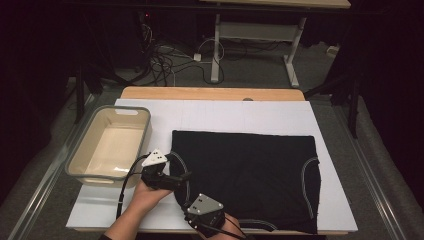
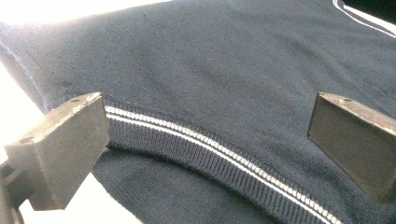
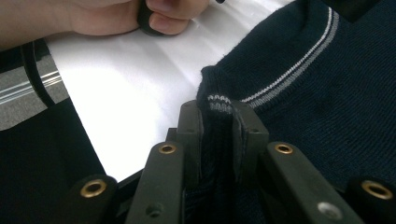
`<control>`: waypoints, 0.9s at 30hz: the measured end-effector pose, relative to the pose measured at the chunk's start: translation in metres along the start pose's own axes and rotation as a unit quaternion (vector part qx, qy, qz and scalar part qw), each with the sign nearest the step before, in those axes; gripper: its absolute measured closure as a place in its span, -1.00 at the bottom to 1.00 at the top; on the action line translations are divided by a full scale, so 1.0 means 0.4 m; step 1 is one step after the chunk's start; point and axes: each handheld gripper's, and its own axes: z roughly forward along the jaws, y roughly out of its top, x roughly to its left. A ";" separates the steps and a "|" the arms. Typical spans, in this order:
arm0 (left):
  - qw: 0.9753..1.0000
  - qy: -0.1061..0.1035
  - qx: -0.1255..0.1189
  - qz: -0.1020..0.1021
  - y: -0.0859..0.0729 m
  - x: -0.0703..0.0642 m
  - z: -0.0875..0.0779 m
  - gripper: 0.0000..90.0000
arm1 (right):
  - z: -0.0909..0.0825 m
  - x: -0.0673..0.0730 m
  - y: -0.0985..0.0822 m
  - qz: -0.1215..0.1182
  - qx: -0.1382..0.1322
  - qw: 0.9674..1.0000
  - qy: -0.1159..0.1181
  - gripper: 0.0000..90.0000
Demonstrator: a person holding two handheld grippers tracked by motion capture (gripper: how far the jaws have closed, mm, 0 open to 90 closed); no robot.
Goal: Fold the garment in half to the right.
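White board on a wooden table, dark room behind: navy knit garment being folded, one corner pinched.

Navy knit sweater lies flat across the white board, with an empty grey tub just beside its left edge. Right gripper is clamped on a striped ribbed edge at the near corner, fabric bunched between the pads. Left gripper stands with jaws wide apart over the striped rib trim, gripping nothing. Judgement: the left should close squarely on the trim, both layers included, before any lift. Both corners should then rise together and level, so the fold line stays straight. Risk: a shallow bite on the rib may slip, or drag the sweater toward the tub.
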 end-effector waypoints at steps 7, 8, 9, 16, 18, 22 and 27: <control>1.000 0.015 -0.002 -0.008 0.014 0.006 0.005 -1.00 | 0.000 0.001 -0.001 0.001 -0.002 1.000 0.000 0.71; 1.000 0.015 -0.002 -0.007 0.019 0.007 0.005 -1.00 | 0.000 0.000 -0.001 0.001 -0.002 1.000 0.000 0.71; 1.000 0.016 -0.003 -0.006 0.023 0.006 0.005 -1.00 | 0.000 0.000 -0.001 0.001 -0.002 1.000 0.000 0.71; 1.000 0.021 -0.004 -0.003 0.052 0.013 0.012 -1.00 | 0.000 -0.001 -0.001 0.000 -0.002 1.000 0.002 0.70; 1.000 0.021 -0.006 -0.004 0.059 0.016 0.014 -1.00 | 0.000 0.000 -0.002 -0.001 -0.003 1.000 0.001 0.70; 1.000 0.022 -0.009 -0.003 0.075 0.021 0.016 -1.00 | 0.000 -0.001 -0.001 0.001 -0.002 1.000 0.002 0.70; 1.000 0.025 -0.013 -0.009 0.097 0.031 0.023 -1.00 | 0.000 -0.002 -0.001 0.001 -0.002 1.000 0.002 0.70</control>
